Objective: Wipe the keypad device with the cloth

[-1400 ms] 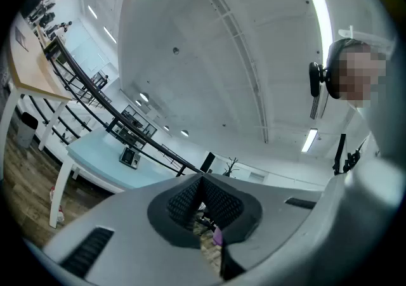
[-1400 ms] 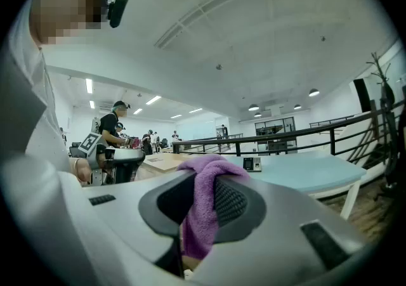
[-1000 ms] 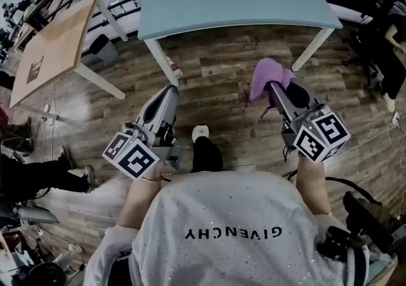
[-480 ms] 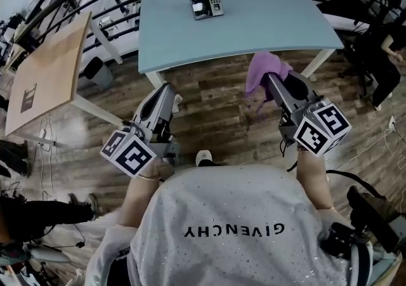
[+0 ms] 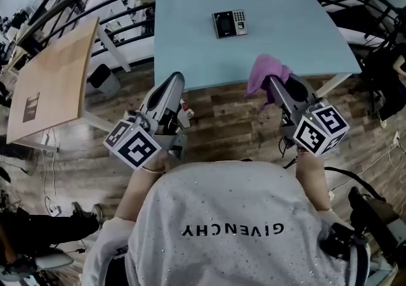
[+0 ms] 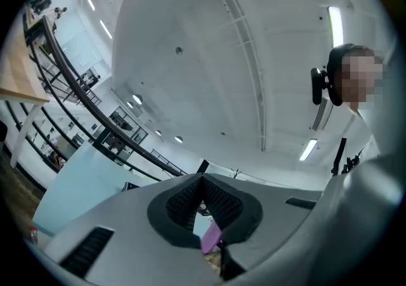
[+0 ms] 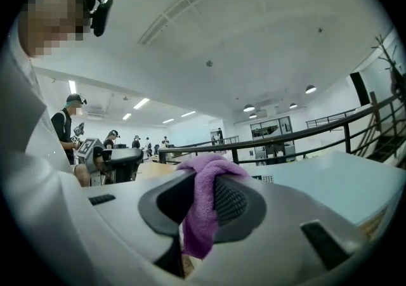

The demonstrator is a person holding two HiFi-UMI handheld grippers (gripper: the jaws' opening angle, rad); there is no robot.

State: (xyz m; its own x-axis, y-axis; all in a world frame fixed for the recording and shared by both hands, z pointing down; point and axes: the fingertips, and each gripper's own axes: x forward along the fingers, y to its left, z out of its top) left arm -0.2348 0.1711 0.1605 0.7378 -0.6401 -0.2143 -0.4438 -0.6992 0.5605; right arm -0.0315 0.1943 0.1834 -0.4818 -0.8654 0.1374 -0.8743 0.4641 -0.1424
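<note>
The cloth is pinched in the right gripper, nearer the keypad device by the table's far edge; the left gripper is closed, empty.

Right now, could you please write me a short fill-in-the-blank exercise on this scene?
1. The right claw is shut on a ____ cloth.
2. The keypad device lies on the ____ table, not the wooden one.
3. The left claw is shut and holds ____.

Missing words: purple; light blue; nothing.
</note>
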